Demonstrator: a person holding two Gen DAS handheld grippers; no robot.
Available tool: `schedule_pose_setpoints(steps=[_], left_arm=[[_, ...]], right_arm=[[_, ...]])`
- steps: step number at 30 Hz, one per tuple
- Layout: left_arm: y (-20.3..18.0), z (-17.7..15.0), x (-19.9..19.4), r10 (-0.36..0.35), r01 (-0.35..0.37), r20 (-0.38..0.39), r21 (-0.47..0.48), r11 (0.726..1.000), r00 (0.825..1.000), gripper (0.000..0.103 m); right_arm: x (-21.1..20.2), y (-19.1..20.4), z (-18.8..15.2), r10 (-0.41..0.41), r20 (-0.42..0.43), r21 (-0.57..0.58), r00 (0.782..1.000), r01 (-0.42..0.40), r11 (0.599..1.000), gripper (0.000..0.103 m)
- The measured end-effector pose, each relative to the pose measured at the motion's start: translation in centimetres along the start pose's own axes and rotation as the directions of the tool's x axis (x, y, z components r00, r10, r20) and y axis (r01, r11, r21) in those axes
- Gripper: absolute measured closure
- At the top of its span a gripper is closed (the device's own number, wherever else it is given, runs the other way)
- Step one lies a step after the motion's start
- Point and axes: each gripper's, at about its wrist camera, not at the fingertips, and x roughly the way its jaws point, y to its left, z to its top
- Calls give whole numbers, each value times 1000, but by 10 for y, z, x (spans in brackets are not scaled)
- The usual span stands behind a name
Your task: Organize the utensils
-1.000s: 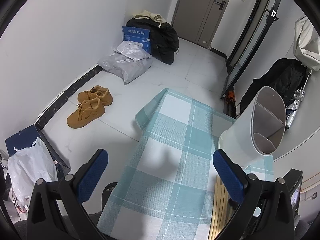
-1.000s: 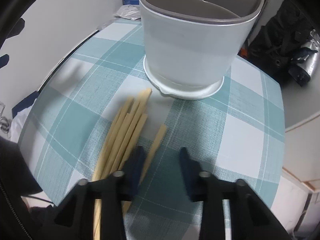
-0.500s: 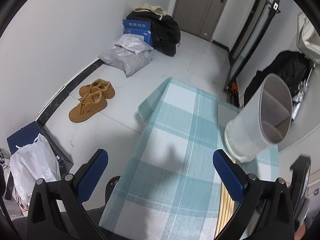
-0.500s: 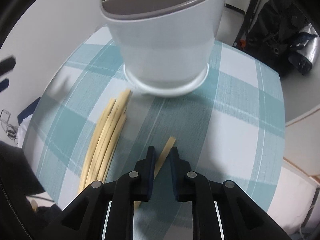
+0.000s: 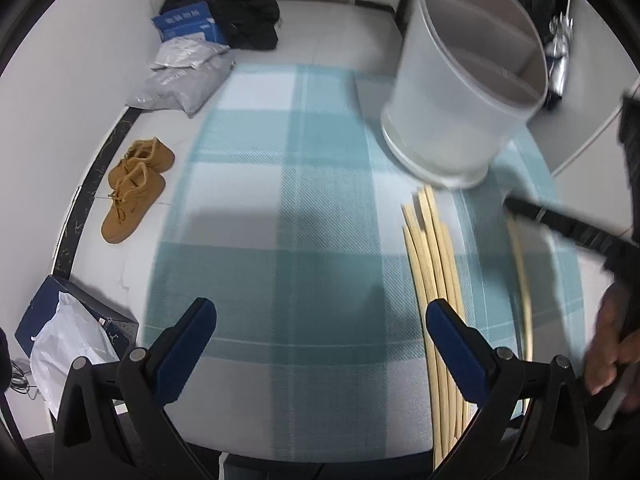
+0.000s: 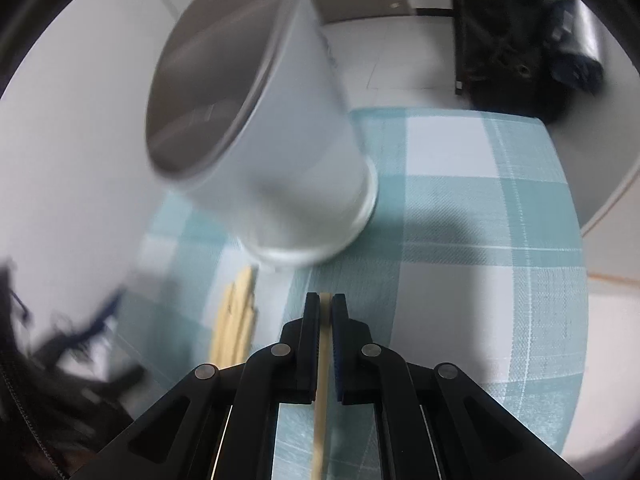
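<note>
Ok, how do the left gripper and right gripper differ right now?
The left gripper is wide open and holds nothing; the right gripper is shut on a single chopstick. The left one hangs by the loose chopstick pile; the right one has just been closing on its stick. Both have blue pads and point down at the checked tablecloth.

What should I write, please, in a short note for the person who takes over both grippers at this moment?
Right gripper: its jaws have just been closing and are now shut on one pale wooden chopstick, separated from the bundle.
Left gripper: open, empty, above the teal-and-white checked tablecloth, its right finger beside the bundle.
Bundle of remaining pale wooden chopsticks: flat on the cloth, in front of the white plastic utensil holder with grey rim and inner divider.
Done: one chopstick gripped. No chopstick shows in the visible part of the holder.
Left: put this chopstick in a compartment, then the others.
</note>
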Motion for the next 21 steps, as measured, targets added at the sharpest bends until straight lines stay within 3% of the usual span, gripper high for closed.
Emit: schedule_pose_setpoints(steps=[3,8,13,21], left_arm=[[-3,0,7,-6,6,-45,-2,1000,999,1],[-20,-3,20,40,-35,-83,53,998,996,1],[-24,-3,26,54,-47,-114,63,997,992,1],[-3,0,22,35,-39,-134,-26,999,990,1]], right_arm=[[-14,-24,5,100,64,128,993,-108,986,98],[-31,-56,7,177,143,254,974,-209,944,103],[-41,-62,5,159,173,255,972,-200,946,103],[-39,-65,3,156,150,230,976,-188,955,100]])
